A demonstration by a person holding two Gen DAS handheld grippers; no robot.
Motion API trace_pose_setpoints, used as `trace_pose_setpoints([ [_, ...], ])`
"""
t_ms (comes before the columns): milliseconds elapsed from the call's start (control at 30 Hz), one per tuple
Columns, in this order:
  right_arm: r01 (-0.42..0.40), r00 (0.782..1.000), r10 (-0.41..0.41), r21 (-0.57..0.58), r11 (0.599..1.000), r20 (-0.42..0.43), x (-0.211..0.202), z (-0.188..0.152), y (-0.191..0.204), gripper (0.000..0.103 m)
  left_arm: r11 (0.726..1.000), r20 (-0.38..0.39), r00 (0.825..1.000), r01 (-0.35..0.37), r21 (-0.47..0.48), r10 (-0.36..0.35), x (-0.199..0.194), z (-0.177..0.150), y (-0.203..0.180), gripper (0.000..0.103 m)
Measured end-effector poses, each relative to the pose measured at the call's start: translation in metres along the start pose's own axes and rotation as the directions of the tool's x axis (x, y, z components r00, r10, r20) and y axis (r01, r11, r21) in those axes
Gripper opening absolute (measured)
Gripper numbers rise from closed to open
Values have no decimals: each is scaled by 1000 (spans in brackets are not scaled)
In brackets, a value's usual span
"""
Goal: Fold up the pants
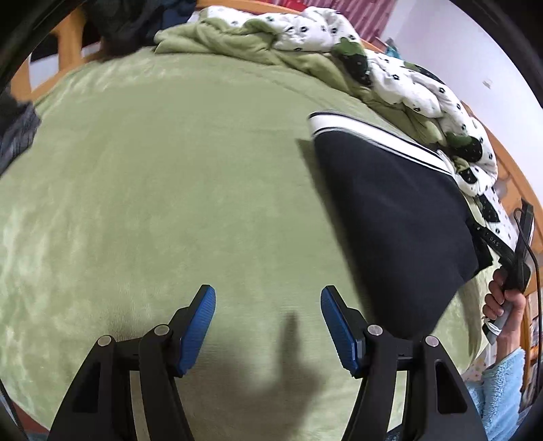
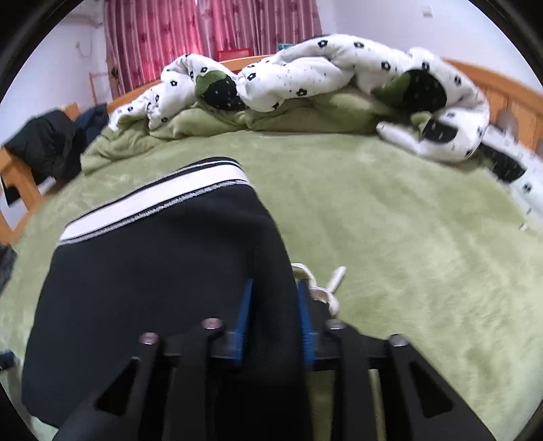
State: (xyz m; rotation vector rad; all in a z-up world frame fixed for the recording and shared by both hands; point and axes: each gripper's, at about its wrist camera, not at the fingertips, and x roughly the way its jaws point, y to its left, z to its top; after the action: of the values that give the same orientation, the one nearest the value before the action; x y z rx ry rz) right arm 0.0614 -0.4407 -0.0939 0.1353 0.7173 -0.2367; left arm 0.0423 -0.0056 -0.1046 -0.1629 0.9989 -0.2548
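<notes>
Black fabric with a white, dark-edged stripe band makes up the pants (image 2: 163,271), folded into a broad slab on the green bed cover (image 2: 407,257). In the right wrist view a thick fold of them runs up between the blue pads of the right claw (image 2: 274,305), which is clamped on that fold; a white drawstring (image 2: 325,288) pokes out just beside the right pad. From this claw the slab spreads away to the left and ahead, its long axis running ahead toward the striped edge, which faces the heaped white flower-print quilt (image 2: 305,74) along the far side of the bed. Right of the claw the cover lies bare out to the wooden bed frame (image 2: 509,108). The picture is blurred, so how far the pants sit off the cover I cannot tell.

In the left wrist view the left claw (image 1: 268,325) stands with its pads wide apart, nothing between them, over bare green cover. The pants (image 1: 390,210) are ahead and to its right, well apart from it, their striped edge at the far end. Further right a hand (image 1: 502,298) in a pale blue fleecy sleeve (image 1: 499,390) grips a black handle. Ahead and left of this claw the cover is open up to the bed frame and a dark heap of clothes (image 1: 135,27).
</notes>
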Motion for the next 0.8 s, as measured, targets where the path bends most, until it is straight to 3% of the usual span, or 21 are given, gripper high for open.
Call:
trace_pose_setpoints([
  [200, 12, 1000, -12, -18, 1000, 15, -32, -8, 10, 34, 994, 79, 995, -62, 90, 55, -53, 13, -22, 62],
  [333, -31, 999, 33, -39, 999, 35, -69, -5, 17, 51, 995, 126, 992, -23, 95, 11, -104, 29, -19, 62],
  [500, -40, 997, 44, -70, 997, 61, -96, 4, 15, 59, 995, 125, 989, 65, 76, -74, -137, 57, -10, 71],
  [667, -94, 995, 95, -29, 995, 41, -90, 22, 8, 70, 990, 109, 986, 115, 80, -123, -114, 72, -10, 72],
  [800, -91, 994, 87, -65, 994, -60, -47, 35, 9, 73, 979, 56, 979, 194, 64, -198, -59, 76, -14, 72],
])
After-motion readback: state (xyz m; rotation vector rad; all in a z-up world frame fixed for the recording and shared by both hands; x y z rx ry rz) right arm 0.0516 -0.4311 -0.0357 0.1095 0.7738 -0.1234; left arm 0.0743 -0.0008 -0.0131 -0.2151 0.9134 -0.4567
